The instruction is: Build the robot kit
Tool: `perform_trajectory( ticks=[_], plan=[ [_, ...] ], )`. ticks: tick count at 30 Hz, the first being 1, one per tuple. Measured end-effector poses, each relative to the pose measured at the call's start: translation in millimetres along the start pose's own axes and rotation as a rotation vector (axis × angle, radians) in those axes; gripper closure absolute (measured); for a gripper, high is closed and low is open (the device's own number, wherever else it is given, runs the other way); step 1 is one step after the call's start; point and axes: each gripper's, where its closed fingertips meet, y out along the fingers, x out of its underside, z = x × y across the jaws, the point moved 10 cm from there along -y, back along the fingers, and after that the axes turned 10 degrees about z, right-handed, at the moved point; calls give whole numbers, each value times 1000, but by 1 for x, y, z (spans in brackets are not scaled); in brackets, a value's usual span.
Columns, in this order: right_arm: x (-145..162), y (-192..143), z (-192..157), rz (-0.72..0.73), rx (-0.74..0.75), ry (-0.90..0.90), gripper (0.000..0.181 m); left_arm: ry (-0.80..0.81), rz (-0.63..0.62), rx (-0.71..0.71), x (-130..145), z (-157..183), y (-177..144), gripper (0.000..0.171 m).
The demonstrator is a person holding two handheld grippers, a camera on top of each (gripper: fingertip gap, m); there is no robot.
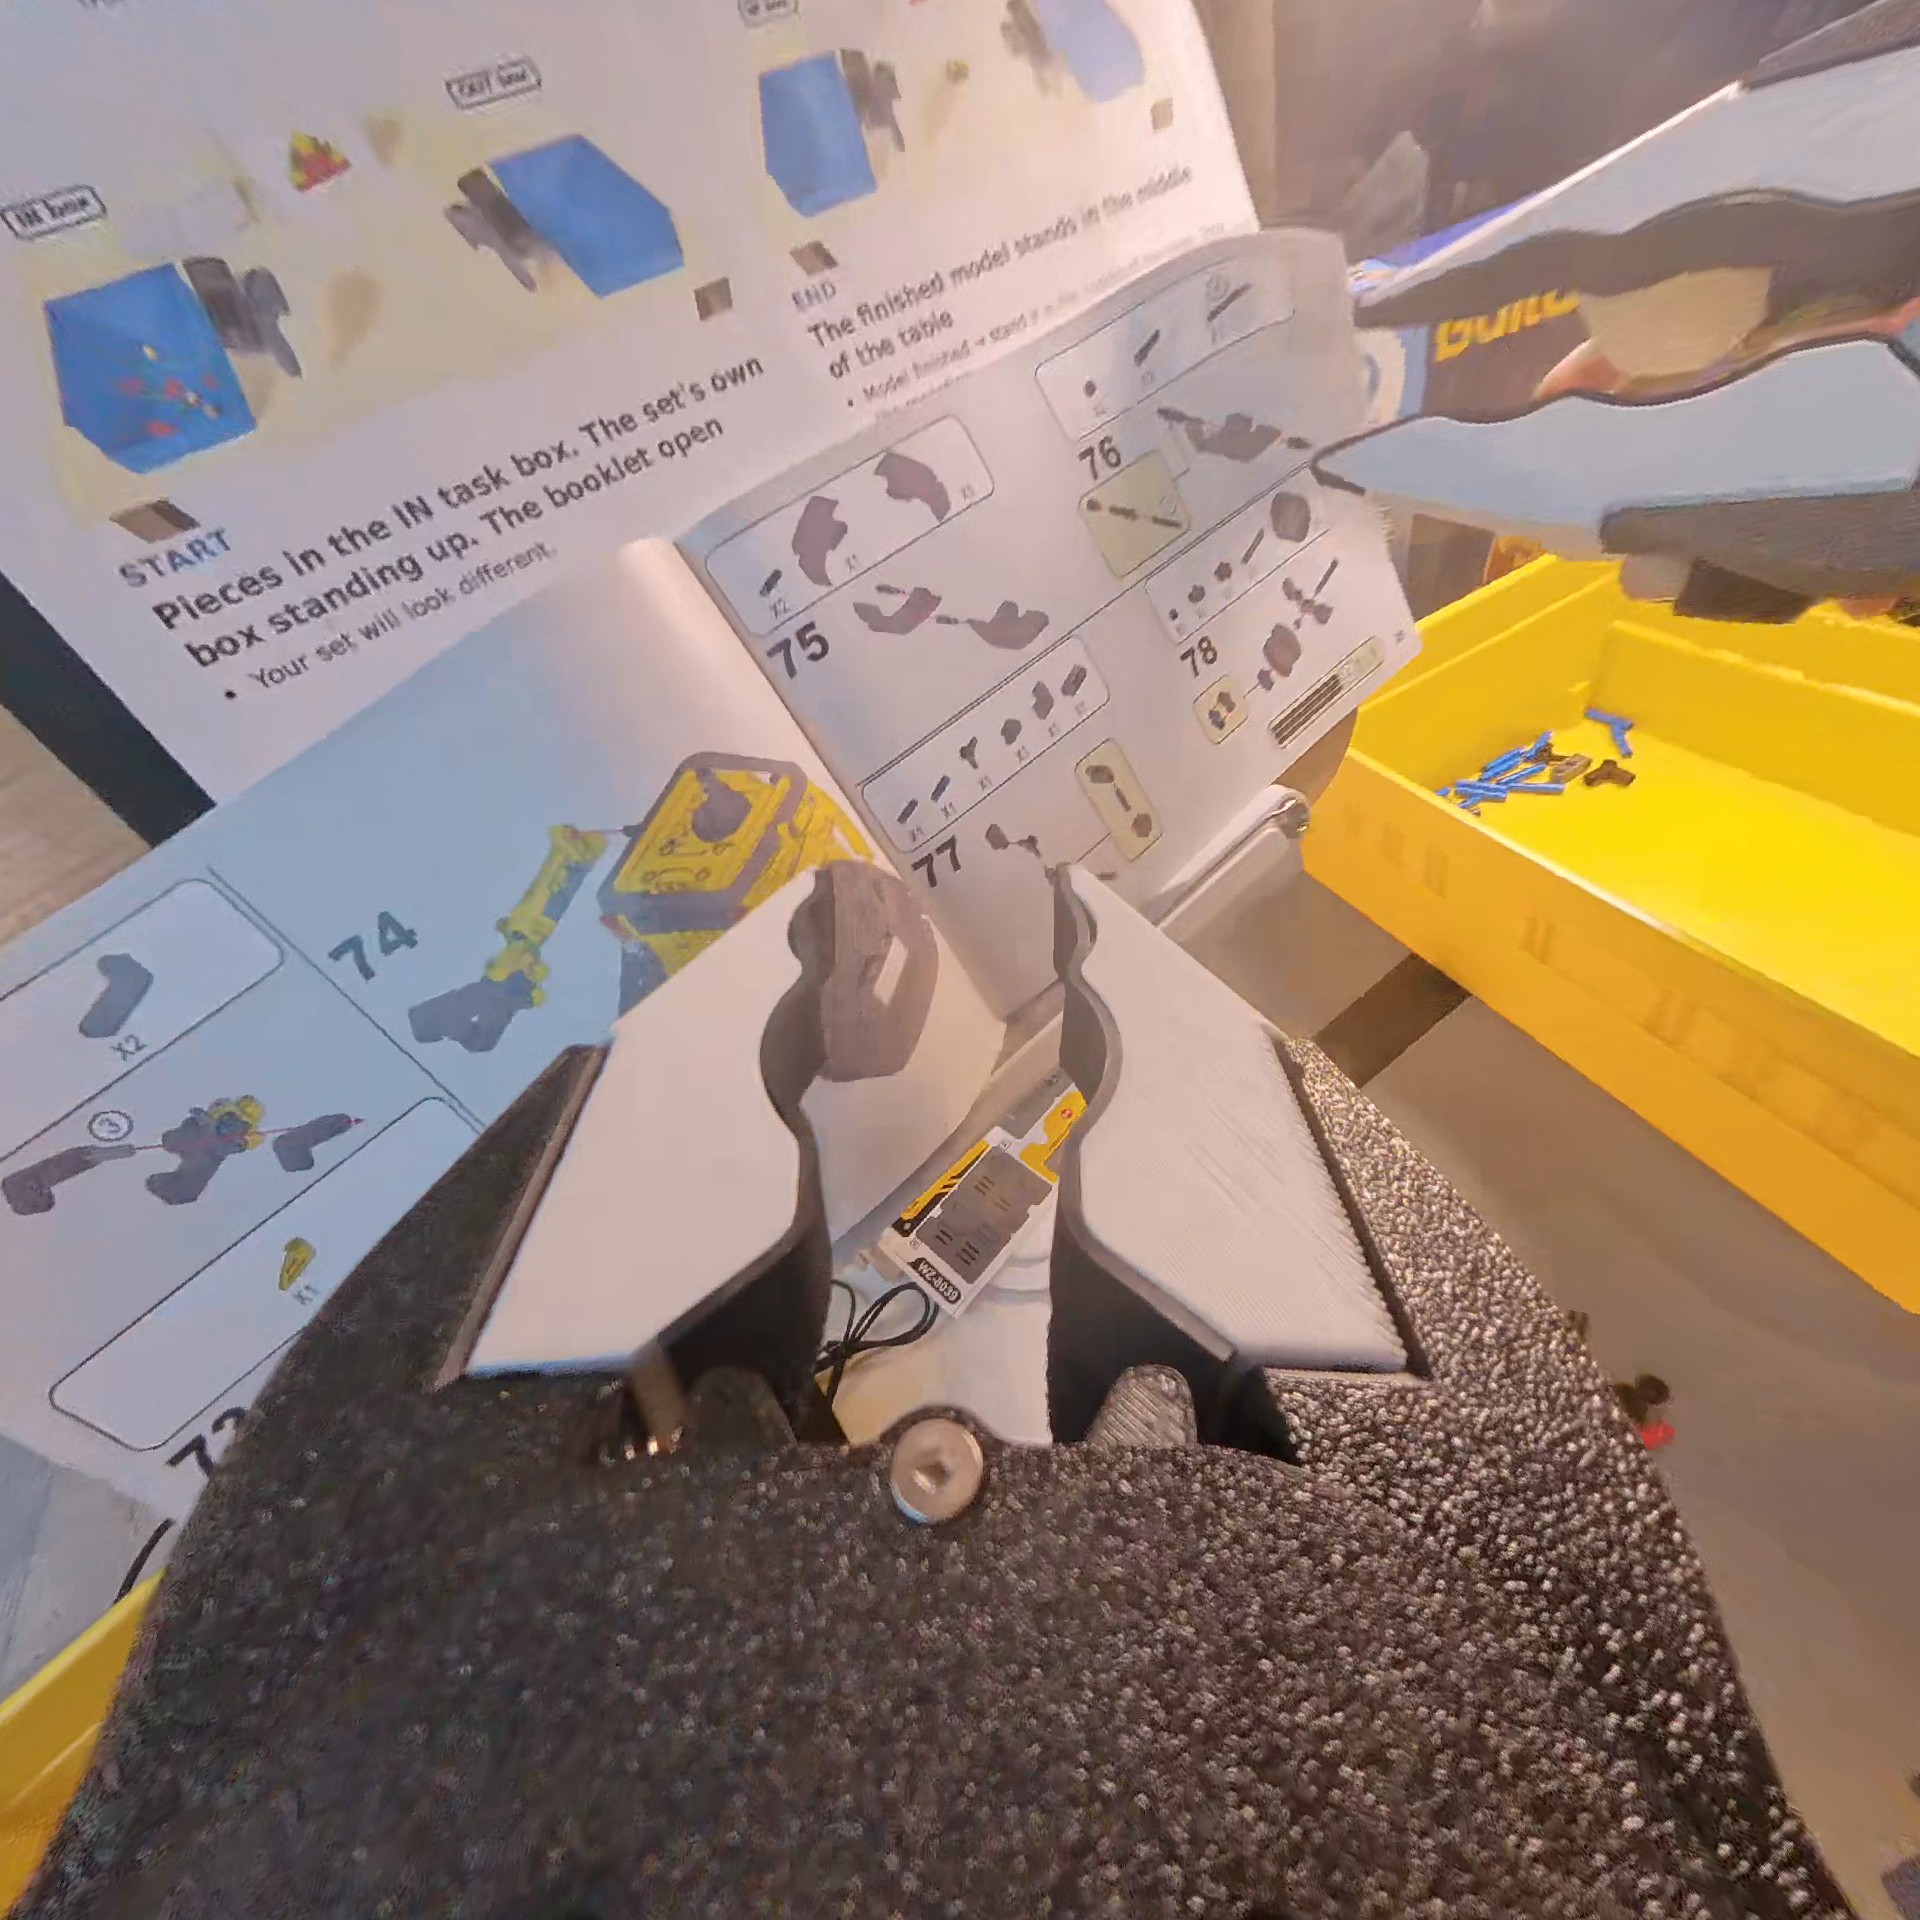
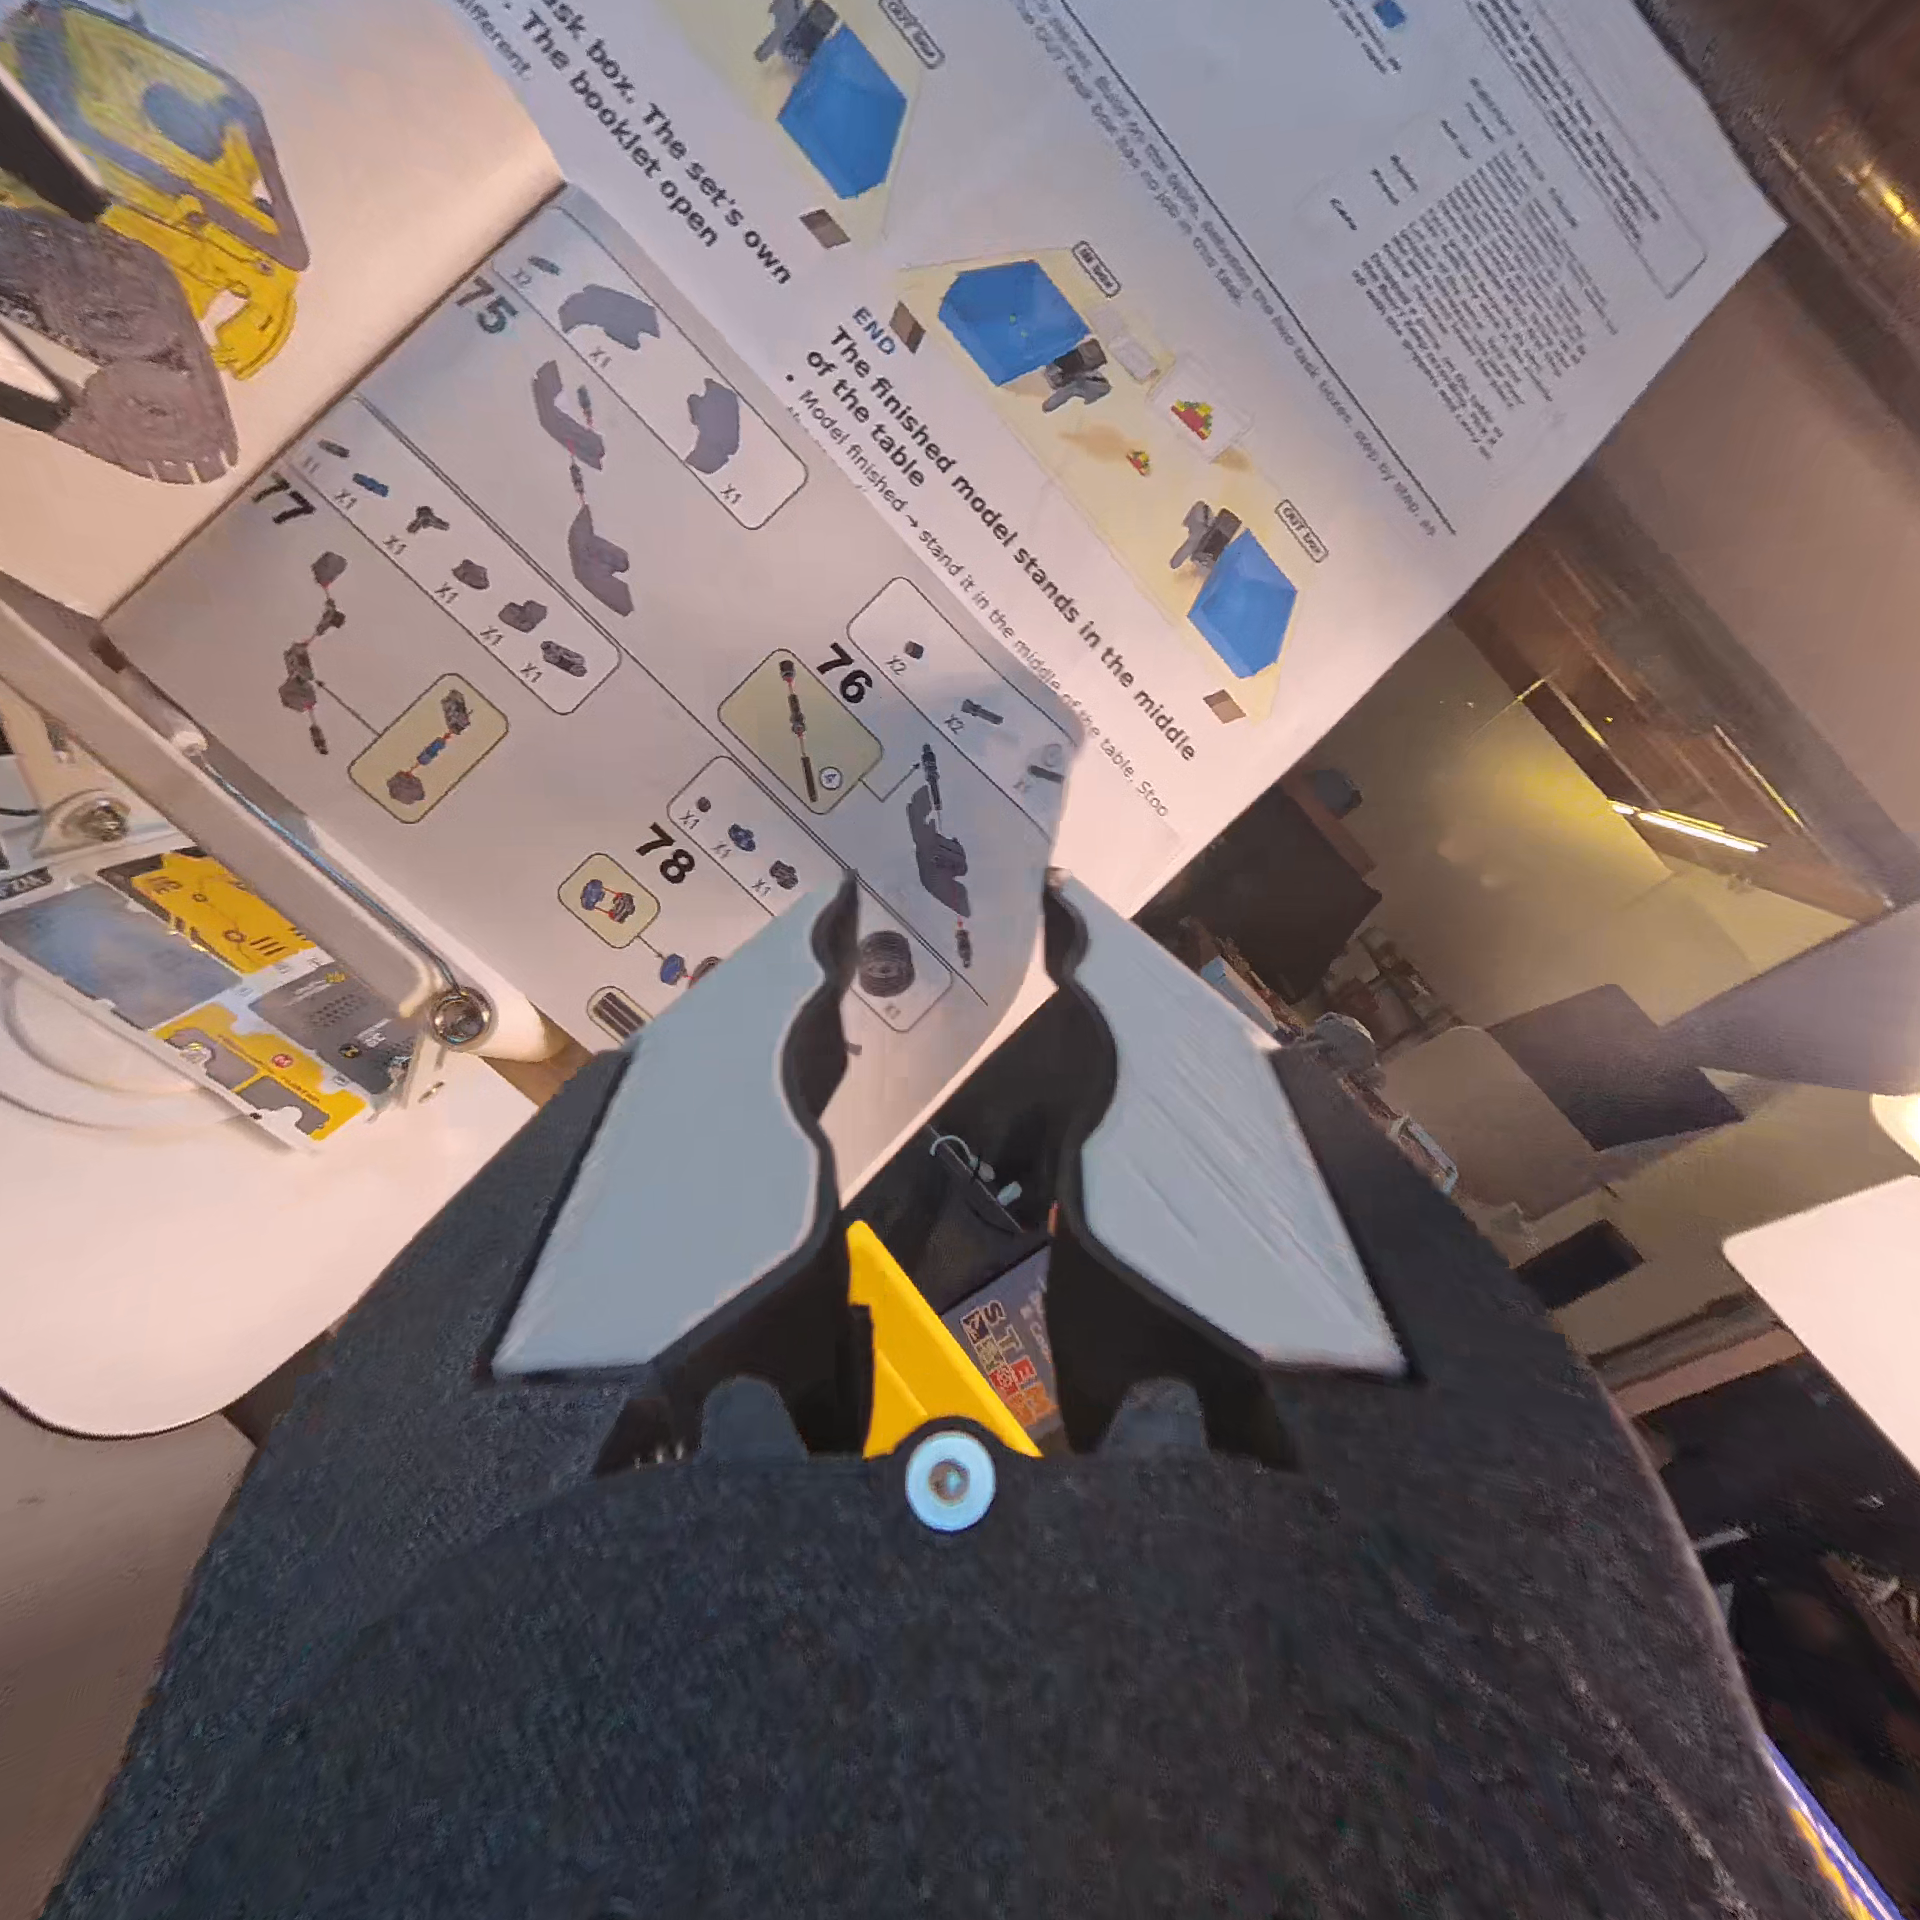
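Note:
An open building-instruction booklet (image 1: 499,914) stands on a metal stand (image 1: 1247,862) straight in front of my left gripper (image 1: 940,883). Its jaws are apart. A dark grey curved piece (image 1: 868,977) rests against the inner side of its left finger, clear of the right finger. My right gripper (image 2: 951,883) is open, with its fingertips at the right edge of the booklet's right page (image 2: 540,644), whose upper corner curls. It also shows in the left wrist view (image 1: 1340,384), its lower fingertip at that page edge.
A large printed sheet (image 1: 468,416) stands behind the booklet. A yellow tray (image 1: 1558,935) to the right holds several blue pins and dark pieces (image 1: 1527,769). Another yellow tray edge (image 1: 62,1714) is at the lower left. A sticker card (image 1: 987,1195) lies under the stand.

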Motion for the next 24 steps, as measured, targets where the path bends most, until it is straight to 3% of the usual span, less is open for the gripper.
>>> perform_trajectory(
  ticks=[2,5,8,11,16,24],
  plan=[
    [-2,6,-4,-5,-34,24,107,-1,4,-32,6,-5,-2,131],
    [-3,20,-7,-22,-68,75,82,-29,-7,-46,15,-12,-4,131],
    [2,29,-14,-57,-62,68,72,-37,-26,-45,22,-18,-6,131],
    [-6,19,-7,43,54,97,71,-16,-29,-51,27,-22,-10,131],
    [7,37,-14,-72,-89,206,55,-26,-29,-62,32,-28,-11,132],
    [3,30,-32,-40,-119,146,103,-38,-18,-64,34,-28,-13,132]
  ],
)
